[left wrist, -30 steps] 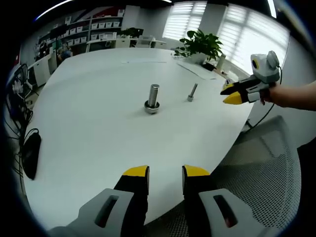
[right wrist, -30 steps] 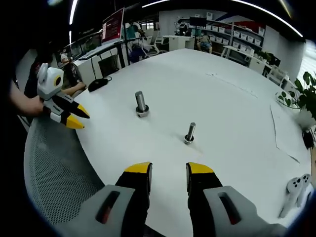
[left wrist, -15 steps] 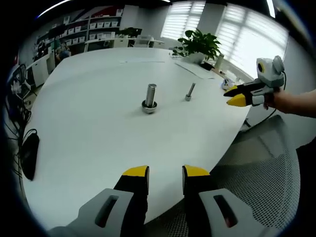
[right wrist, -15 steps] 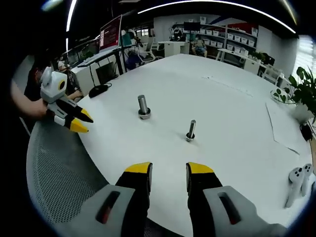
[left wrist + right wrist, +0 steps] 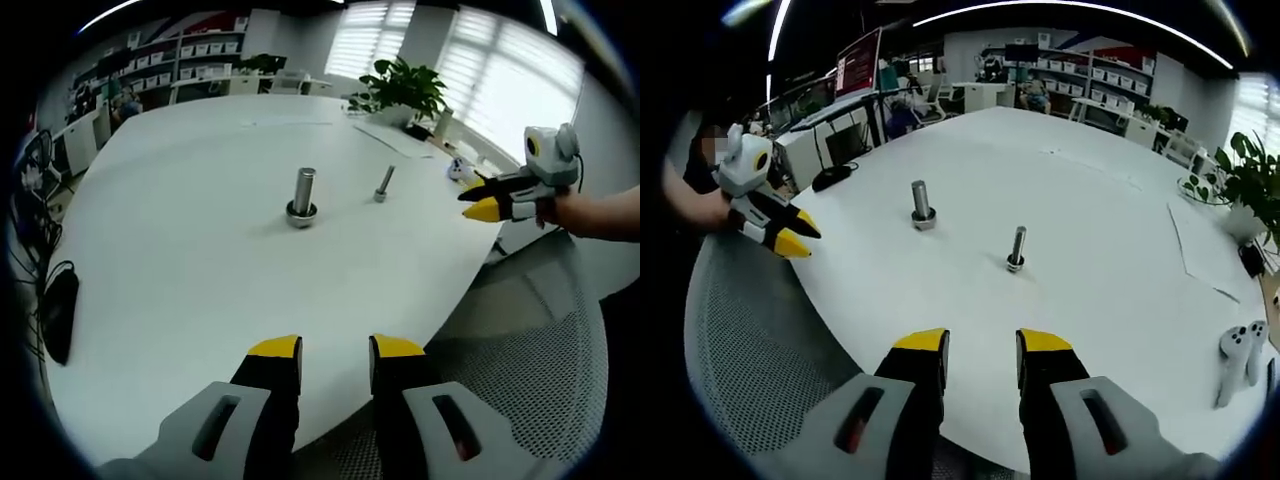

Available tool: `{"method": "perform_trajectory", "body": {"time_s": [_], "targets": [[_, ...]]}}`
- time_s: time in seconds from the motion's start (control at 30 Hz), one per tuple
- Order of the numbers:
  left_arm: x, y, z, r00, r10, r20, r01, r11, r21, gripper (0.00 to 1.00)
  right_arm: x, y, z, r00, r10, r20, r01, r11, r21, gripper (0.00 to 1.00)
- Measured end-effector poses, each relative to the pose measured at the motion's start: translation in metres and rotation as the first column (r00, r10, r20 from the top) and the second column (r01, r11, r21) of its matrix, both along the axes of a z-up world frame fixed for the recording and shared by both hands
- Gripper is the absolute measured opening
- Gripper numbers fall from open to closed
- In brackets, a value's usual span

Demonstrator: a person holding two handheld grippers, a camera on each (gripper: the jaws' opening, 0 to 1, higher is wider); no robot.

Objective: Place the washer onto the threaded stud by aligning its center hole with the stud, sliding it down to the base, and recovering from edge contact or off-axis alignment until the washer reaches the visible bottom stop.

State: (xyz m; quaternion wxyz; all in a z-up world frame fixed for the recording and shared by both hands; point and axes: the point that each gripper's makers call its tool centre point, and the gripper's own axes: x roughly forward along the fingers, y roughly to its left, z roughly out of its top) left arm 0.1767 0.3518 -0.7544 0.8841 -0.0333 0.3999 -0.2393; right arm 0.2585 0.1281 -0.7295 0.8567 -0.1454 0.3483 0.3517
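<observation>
The left claw has its two yellow tips a little apart with nothing between them, and the right claw looks the same, a small gap and nothing held. Both hang back off the near edge of the big white table, over a grey mesh chair, so I think the job has hardly begun. The thick bolt stands straight up in the middle of the table, and a ring sits around its bottom; that could be the washer already down at the stop, or just the bolt's own base, I cannot tell which. A thinner bolt stands just beside it, a bit further from the left claw. In the right gripper view the thin bolt is the nearer one and the thick bolt is behind it. They stand upright so a ring can drop over the top. Each claw can see the other one held out at the side of the table. Further off are a green plant, a black mouse with wires, and a white game controller.
</observation>
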Motion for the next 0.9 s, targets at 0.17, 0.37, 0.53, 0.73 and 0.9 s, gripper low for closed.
{"method": "perform_trajectory", "body": {"time_s": [0.17, 0.37, 0.53, 0.73, 0.9], "targets": [[0.0, 0.0, 0.001, 1.0, 0.001, 0.004, -0.001, 1.0, -0.003, 0.25, -0.002, -0.008, -0.001, 1.0, -0.017, 0.016, 0.017, 1.0, -0.008, 0.29], [0.001, 0.0, 0.001, 1.0, 0.006, 0.008, -0.006, 1.0, -0.006, 0.25, -0.006, -0.017, -0.008, 0.999, -0.042, 0.002, 0.042, 0.999, -0.002, 0.29], [0.002, 0.001, 0.002, 1.0, 0.011, 0.011, -0.011, 1.0, -0.007, 0.25, -0.008, -0.013, -0.009, 0.999, -0.033, 0.009, 0.033, 0.999, 0.014, 0.29], [0.001, 0.001, 0.001, 1.0, 0.012, 0.005, -0.012, 1.0, -0.001, 0.25, -0.01, -0.009, -0.015, 1.0, 0.0, 0.001, 0.0, 1.0, 0.0, 0.3], [0.001, 0.0, 0.0, 1.0, 0.007, -0.001, -0.007, 1.0, 0.003, 0.25, -0.011, -0.01, -0.017, 1.0, 0.01, 0.008, -0.01, 1.0, -0.013, 0.3]]}}
